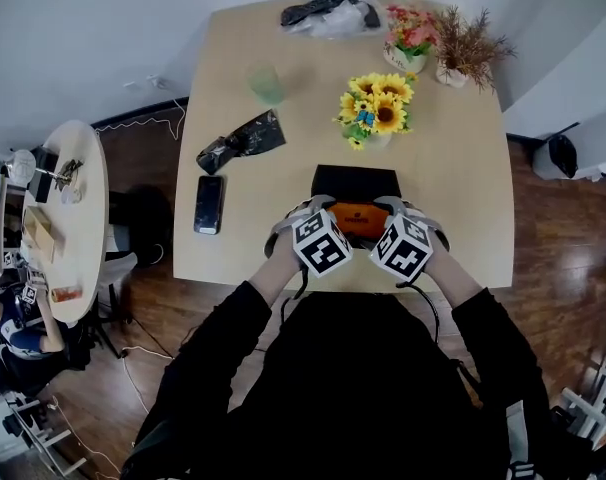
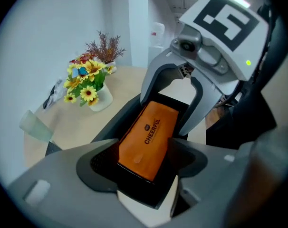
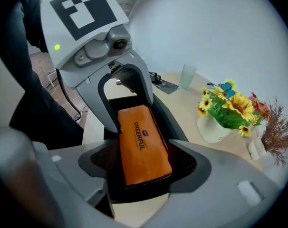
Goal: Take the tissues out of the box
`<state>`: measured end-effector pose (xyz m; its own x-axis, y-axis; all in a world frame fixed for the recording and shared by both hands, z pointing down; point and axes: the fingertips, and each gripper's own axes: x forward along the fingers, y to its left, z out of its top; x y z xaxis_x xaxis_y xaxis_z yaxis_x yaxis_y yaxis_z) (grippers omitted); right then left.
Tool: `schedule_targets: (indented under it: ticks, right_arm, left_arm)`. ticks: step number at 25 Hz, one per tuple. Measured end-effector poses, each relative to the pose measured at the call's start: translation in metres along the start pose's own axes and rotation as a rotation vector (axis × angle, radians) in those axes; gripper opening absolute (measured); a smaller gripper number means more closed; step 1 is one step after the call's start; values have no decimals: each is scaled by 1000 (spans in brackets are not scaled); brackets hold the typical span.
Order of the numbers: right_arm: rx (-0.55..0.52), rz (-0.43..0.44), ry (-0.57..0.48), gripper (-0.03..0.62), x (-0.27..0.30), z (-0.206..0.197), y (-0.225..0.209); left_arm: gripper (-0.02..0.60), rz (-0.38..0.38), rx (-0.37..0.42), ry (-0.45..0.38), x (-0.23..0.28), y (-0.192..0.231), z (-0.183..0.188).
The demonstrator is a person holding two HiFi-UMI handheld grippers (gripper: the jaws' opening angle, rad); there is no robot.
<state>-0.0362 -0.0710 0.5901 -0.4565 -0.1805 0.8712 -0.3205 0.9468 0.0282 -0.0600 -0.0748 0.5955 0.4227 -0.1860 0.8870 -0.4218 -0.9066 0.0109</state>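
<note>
Black-sleeved arms (image 1: 233,348) hold the left gripper (image 1: 303,211) and the right gripper (image 1: 413,213) facing each other over the black box (image 1: 356,180), which sits at the near edge of the surface (image 1: 463,168). Both sets of fingers (image 2: 63,175) stand spread, one straddling each end of the box and neither pinching it. The orange tissue pack (image 1: 361,220) lies inside the box, just in front of the sunflower vase (image 1: 377,113).

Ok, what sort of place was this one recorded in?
Probably an office or workroom rather than a home. There is a large wooden table with sunflowers and a phone, a second round table cluttered with gear, and cables trailing along the floor.
</note>
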Motion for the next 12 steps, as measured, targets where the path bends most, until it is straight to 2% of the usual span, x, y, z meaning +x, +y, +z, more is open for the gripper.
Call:
schedule_targets:
  ticks: [5,12]
  right_arm:
    - [50,30,55,339,15,-4,-1]
    - [36,49,124,319,25,-9,-1]
  left_arm:
    - [302,-6,-14,26,12,-2,1]
    - [288,-59,41,59,22,-3,0]
